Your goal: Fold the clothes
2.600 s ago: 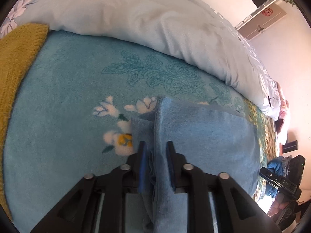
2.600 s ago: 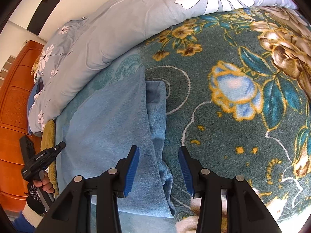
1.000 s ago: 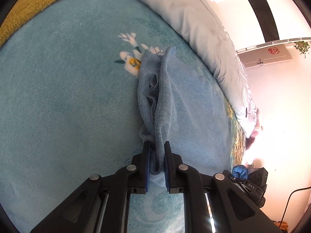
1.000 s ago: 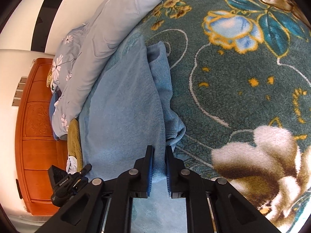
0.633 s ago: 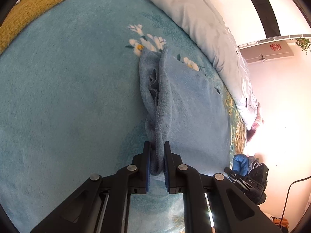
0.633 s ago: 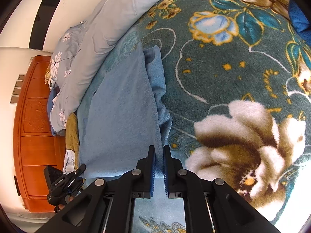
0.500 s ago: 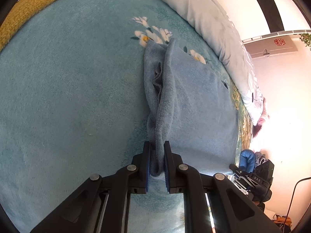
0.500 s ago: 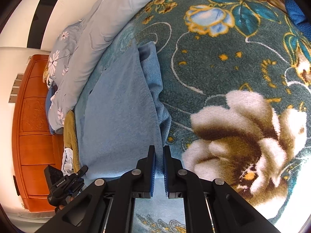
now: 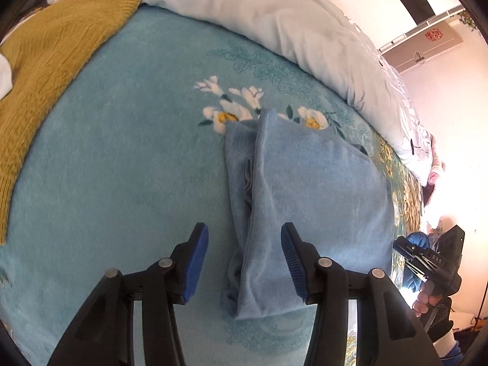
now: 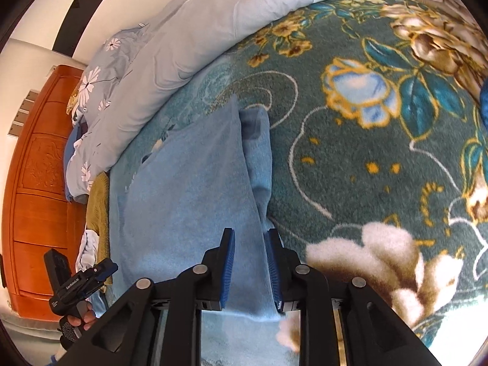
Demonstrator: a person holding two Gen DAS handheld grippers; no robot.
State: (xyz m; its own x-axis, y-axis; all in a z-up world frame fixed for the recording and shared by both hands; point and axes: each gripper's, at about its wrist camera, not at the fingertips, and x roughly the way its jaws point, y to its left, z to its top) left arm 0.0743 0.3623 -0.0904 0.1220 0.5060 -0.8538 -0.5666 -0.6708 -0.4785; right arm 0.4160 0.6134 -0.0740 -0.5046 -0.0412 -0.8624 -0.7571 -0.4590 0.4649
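**Inspector A:** Left wrist view: the folded light-blue terry garment (image 9: pixel 308 201) is laid flat on the teal floral fleece blanket (image 9: pixel 122 158). The left gripper (image 9: pixel 244 259) is being opened; its blue pads are set apart, clear of the cloth edge lying between them.

**Inspector B:** Right wrist view: the right gripper (image 10: pixel 250 270) is likewise being opened, with a narrower gap and the garment's edge between the pads. A clean release is advised: both are to be lifted straight off so no layer is dragged.
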